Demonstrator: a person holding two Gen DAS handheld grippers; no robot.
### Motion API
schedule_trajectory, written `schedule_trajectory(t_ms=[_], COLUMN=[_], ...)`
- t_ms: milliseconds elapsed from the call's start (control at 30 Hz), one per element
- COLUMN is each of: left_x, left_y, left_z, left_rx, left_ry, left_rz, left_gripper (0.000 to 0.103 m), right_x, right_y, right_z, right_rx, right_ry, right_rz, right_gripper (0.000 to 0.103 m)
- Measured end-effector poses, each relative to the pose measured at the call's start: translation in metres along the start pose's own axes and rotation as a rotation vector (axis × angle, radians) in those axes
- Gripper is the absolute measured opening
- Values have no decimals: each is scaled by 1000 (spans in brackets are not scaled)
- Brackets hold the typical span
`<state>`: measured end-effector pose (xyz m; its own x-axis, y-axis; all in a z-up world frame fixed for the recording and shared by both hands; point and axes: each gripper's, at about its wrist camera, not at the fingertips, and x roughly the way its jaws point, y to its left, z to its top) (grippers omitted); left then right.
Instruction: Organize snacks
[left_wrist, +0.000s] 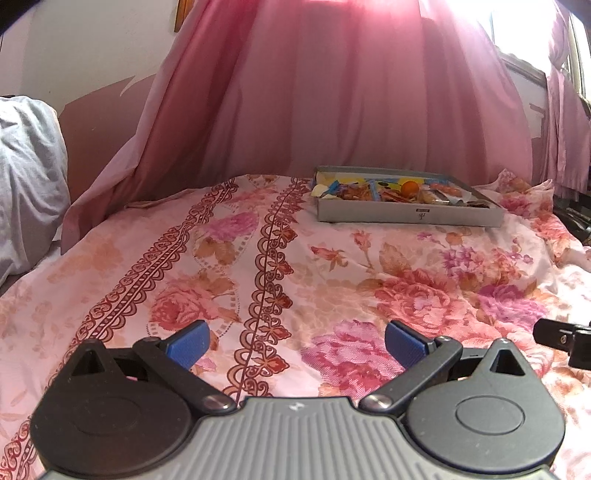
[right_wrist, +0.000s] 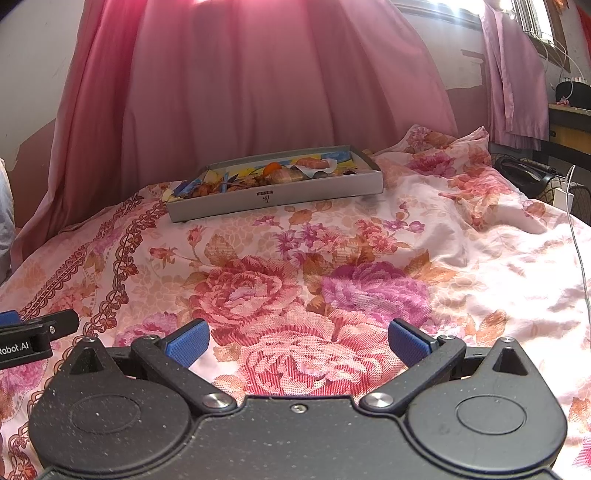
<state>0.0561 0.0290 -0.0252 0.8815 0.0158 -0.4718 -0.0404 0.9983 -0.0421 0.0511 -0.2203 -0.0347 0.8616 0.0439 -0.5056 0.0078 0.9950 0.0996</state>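
Grey snack box (left_wrist: 406, 214) beyond spread tongs (left_wrist: 297, 345)

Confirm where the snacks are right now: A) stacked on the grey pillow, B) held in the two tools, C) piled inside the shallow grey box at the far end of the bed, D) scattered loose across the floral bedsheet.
C: the snacks lie inside the shallow grey box on the floral bedsheet, while the left tool and right tool are both open and hold nothing.
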Motion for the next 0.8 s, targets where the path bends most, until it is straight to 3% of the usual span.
schedule_trajectory(t_ms=[800], left_x=[-3], left_y=[-2], left_z=[0], left_rx=[23], left_ry=[-24], left_rz=[18], left_gripper=[103], right_x=[0], right_y=[0], right_z=[-3], right_rx=[0], right_ry=[4], right_rz=[-2], right_gripper=[102])
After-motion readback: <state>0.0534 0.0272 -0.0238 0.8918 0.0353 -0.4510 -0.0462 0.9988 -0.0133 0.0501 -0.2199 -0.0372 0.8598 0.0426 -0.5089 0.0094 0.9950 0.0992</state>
